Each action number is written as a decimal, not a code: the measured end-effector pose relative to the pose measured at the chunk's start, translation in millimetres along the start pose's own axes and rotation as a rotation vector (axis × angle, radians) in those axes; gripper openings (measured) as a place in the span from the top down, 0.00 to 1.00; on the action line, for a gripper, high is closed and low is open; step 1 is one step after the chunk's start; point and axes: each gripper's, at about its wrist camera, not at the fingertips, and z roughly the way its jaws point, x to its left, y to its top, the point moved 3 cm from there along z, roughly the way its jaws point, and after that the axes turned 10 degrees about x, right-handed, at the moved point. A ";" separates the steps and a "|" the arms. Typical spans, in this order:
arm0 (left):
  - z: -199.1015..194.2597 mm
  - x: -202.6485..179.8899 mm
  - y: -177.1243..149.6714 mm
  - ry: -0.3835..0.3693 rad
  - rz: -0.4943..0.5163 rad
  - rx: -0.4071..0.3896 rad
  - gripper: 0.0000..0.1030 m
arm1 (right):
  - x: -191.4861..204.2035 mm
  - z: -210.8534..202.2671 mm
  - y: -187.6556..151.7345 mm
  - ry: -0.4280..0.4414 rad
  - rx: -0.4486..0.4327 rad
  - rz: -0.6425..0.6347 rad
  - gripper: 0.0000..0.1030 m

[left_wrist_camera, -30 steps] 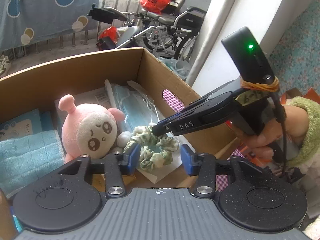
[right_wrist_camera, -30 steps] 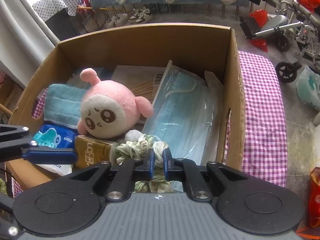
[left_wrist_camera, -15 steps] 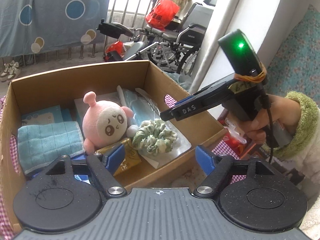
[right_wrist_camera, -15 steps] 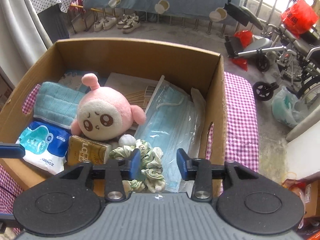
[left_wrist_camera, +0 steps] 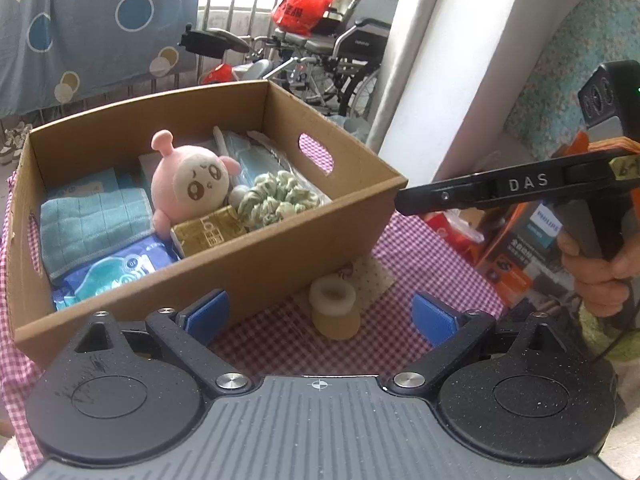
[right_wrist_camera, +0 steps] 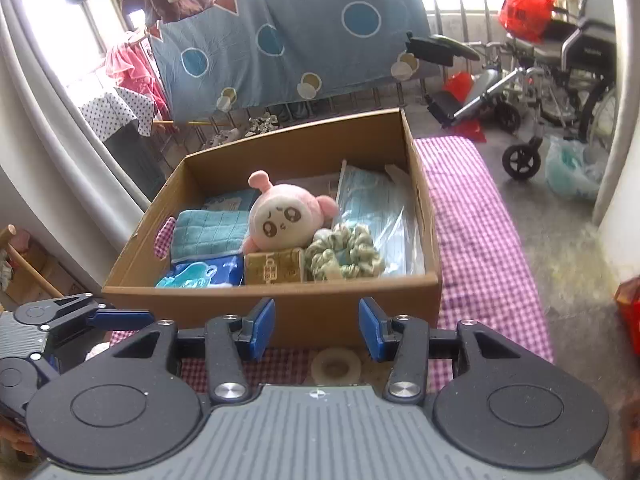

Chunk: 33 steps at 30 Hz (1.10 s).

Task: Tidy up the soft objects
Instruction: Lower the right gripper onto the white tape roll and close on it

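Observation:
A cardboard box (left_wrist_camera: 280, 256) (right_wrist_camera: 280, 312) stands on a pink checked cloth (left_wrist_camera: 320, 344). Inside lie a pink plush toy (left_wrist_camera: 188, 184) (right_wrist_camera: 284, 216), a green scrunchie (left_wrist_camera: 276, 198) (right_wrist_camera: 344, 252), a teal towel (left_wrist_camera: 88, 220) (right_wrist_camera: 208, 234), a blue wipes pack (left_wrist_camera: 116, 272) (right_wrist_camera: 200, 272), a gold packet (left_wrist_camera: 208, 232) (right_wrist_camera: 274, 266) and a bagged face mask (right_wrist_camera: 380, 208). My left gripper (left_wrist_camera: 320, 314) is open and empty, in front of the box. My right gripper (right_wrist_camera: 316, 326) is open and empty, also in front; its side shows in the left wrist view (left_wrist_camera: 500, 188).
A small cream roll of tape (left_wrist_camera: 334, 308) (right_wrist_camera: 336, 366) stands on the cloth just in front of the box. Orange boxes (left_wrist_camera: 520, 256) sit at the right. A wheelchair (right_wrist_camera: 560, 64) and a blue hanging sheet (right_wrist_camera: 288, 36) are behind.
My right gripper let go of the scrunchie, which now lies in the box. Both grippers opened wider and pulled back out of the box to its front.

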 end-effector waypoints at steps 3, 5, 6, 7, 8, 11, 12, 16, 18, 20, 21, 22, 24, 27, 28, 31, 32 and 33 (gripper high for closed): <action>20.5 -7.1 -5.4 0.028 0.026 0.035 0.04 | -9.2 6.1 -27.3 0.053 0.011 0.085 0.52; 38.7 -11.0 -7.2 0.047 0.047 0.064 0.06 | -16.5 15.9 -39.5 0.082 0.028 0.137 0.53; 47.3 -12.7 -7.3 0.054 0.060 0.078 0.06 | -21.4 22.3 -46.7 0.093 0.041 0.170 0.53; 56.1 -13.9 -6.5 0.061 0.073 0.091 0.08 | -25.9 29.1 -51.1 0.099 0.054 0.195 0.53; 64.8 -14.6 -5.3 0.070 0.082 0.104 0.10 | -29.4 35.9 -55.2 0.105 0.066 0.216 0.53; 90.4 -16.5 0.4 0.093 0.106 0.145 0.19 | -37.6 55.9 -59.5 0.126 0.096 0.251 0.57; 97.5 -17.1 2.3 0.094 0.107 0.157 0.20 | -39.2 62.1 -59.2 0.126 0.105 0.253 0.58; 117.6 -18.8 10.4 0.077 0.097 0.177 0.29 | -40.3 83.5 -57.2 0.124 0.131 0.244 0.61; 124.2 -18.8 13.7 0.085 0.093 0.186 0.33 | -40.6 92.4 -55.2 0.122 0.147 0.232 0.63; 128.8 -18.8 15.8 0.091 0.095 0.193 0.38 | -40.4 100.4 -53.7 0.122 0.162 0.219 0.67; 130.6 -18.7 16.3 0.093 0.097 0.195 0.39 | -40.4 104.0 -53.4 0.122 0.171 0.213 0.68; 132.1 -18.2 16.7 0.090 0.097 0.198 0.41 | -41.1 108.1 -53.4 0.121 0.179 0.207 0.69; 136.1 -19.1 17.4 0.086 0.097 0.205 0.44 | -41.0 113.3 -52.9 0.116 0.184 0.194 0.74; 139.2 -19.2 16.5 0.090 0.099 0.214 0.54 | -42.7 119.3 -53.4 0.114 0.195 0.189 0.80; 140.1 -19.2 16.8 0.089 0.096 0.214 0.54 | -42.8 120.6 -54.3 0.114 0.197 0.188 0.80; 140.9 -20.7 17.6 0.091 0.098 0.210 0.54 | -44.3 121.0 -55.6 0.119 0.192 0.191 0.81; 141.9 -22.0 17.6 0.089 0.099 0.210 0.54 | -44.0 120.4 -56.1 0.120 0.191 0.191 0.81; 141.2 -22.4 17.0 0.086 0.097 0.211 0.54 | -45.7 120.2 -55.1 0.121 0.191 0.190 0.81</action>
